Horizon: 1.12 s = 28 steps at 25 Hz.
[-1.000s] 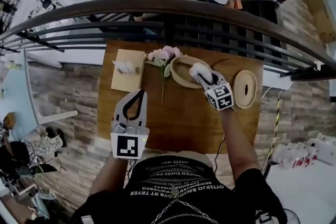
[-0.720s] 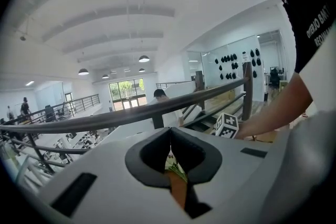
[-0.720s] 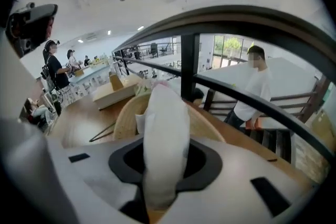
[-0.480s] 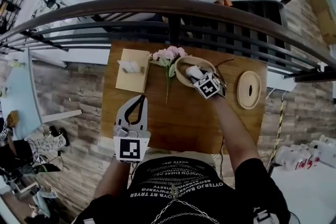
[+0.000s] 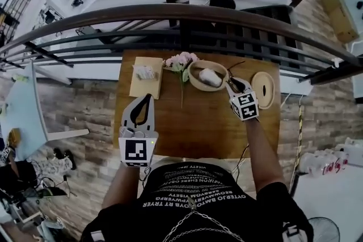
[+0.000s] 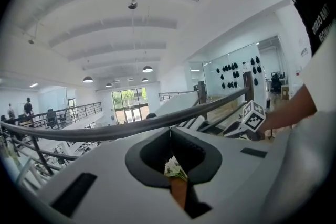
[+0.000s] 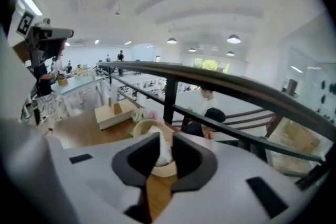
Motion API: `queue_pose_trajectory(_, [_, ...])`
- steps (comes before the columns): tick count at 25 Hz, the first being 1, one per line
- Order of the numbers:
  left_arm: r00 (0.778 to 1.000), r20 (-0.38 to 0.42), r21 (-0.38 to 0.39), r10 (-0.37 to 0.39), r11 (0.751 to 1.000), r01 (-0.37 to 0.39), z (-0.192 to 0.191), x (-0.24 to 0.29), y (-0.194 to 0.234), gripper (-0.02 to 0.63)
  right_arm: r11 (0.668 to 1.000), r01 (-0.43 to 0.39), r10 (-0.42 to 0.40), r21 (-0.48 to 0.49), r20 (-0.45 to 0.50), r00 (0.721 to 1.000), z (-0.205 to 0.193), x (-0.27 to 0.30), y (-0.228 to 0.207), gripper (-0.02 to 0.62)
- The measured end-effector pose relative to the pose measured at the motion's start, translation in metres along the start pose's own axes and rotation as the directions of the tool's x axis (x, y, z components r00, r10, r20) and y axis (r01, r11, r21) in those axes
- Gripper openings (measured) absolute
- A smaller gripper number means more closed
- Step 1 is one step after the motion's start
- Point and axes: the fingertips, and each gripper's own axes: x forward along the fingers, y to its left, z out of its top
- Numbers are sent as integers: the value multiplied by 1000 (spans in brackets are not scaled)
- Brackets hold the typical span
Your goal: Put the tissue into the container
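Note:
The white tissue (image 5: 210, 77) lies crumpled inside the round wooden container (image 5: 195, 81) at the back of the table. My right gripper (image 5: 232, 84) hovers just right of the container's rim, apart from the tissue. Its jaws are closing with nothing between them. In the right gripper view the tissue (image 7: 164, 152) and the container (image 7: 143, 129) show through the narrow gap of that gripper (image 7: 165, 145). My left gripper (image 5: 145, 100) is shut and holds nothing, above the table's left half. Its tips (image 6: 169, 134) meet in the left gripper view.
A wooden tissue box (image 5: 146, 76) with a tissue sticking up stands at the back left. Pink flowers (image 5: 181, 61) lie between the box and the container. A round wooden lid (image 5: 264, 89) rests at the right. A dark railing (image 5: 181, 14) runs behind the table (image 5: 198, 127).
My right gripper carried the tissue over the container, let it go inside, and drew back to the right. The left gripper has barely moved.

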Motion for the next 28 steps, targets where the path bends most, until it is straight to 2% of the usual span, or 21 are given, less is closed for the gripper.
queue_pose_trajectory(1, [1000, 22, -6, -8, 1000, 8, 4, -4, 2, 28, 999, 42, -43, 31, 38, 998, 7, -21, -1, 32])
queue_pose_trajectory(2, [999, 45, -9, -17, 1000, 17, 9, -7, 3, 28, 995, 75, -79, 59, 78, 994, 14, -42, -1, 17])
queue_pose_trajectory(4, [996, 83, -6, -33, 999, 34, 17, -15, 2, 28, 987, 128, -142, 92, 169, 975, 29, -86, 3, 15])
queue_pose_trajectory(7, [993, 105, 36, -58, 998, 55, 29, -24, -2, 28, 970, 205, -235, 128, 288, 928, 47, -153, 12, 14])
queue_pose_trajectory(10, [989, 126, 69, -81, 995, 72, 40, -34, -7, 28, 957, 257, -289, 137, 337, 896, 54, -203, 30, 14])
queue_pose_trajectory(14, [977, 165, 92, -133, 989, 119, 50, -48, -14, 28, 951, 285, -308, 117, 366, 878, 62, -241, 63, 14])
queue_pose_trajectory(18, [967, 171, 94, -187, 980, 173, 46, -61, -20, 28, 949, 296, -315, 112, 397, 862, 74, -259, 93, 14])
queue_pose_trajectory(22, [958, 164, 100, -234, 970, 220, 40, -70, -30, 28, 946, 309, -322, 98, 393, 861, 80, -265, 112, 14])
queue_pose_trajectory(28, [951, 181, 106, -252, 966, 236, 47, -69, -43, 28, 953, 294, -300, 78, 403, 865, 88, -268, 116, 14])
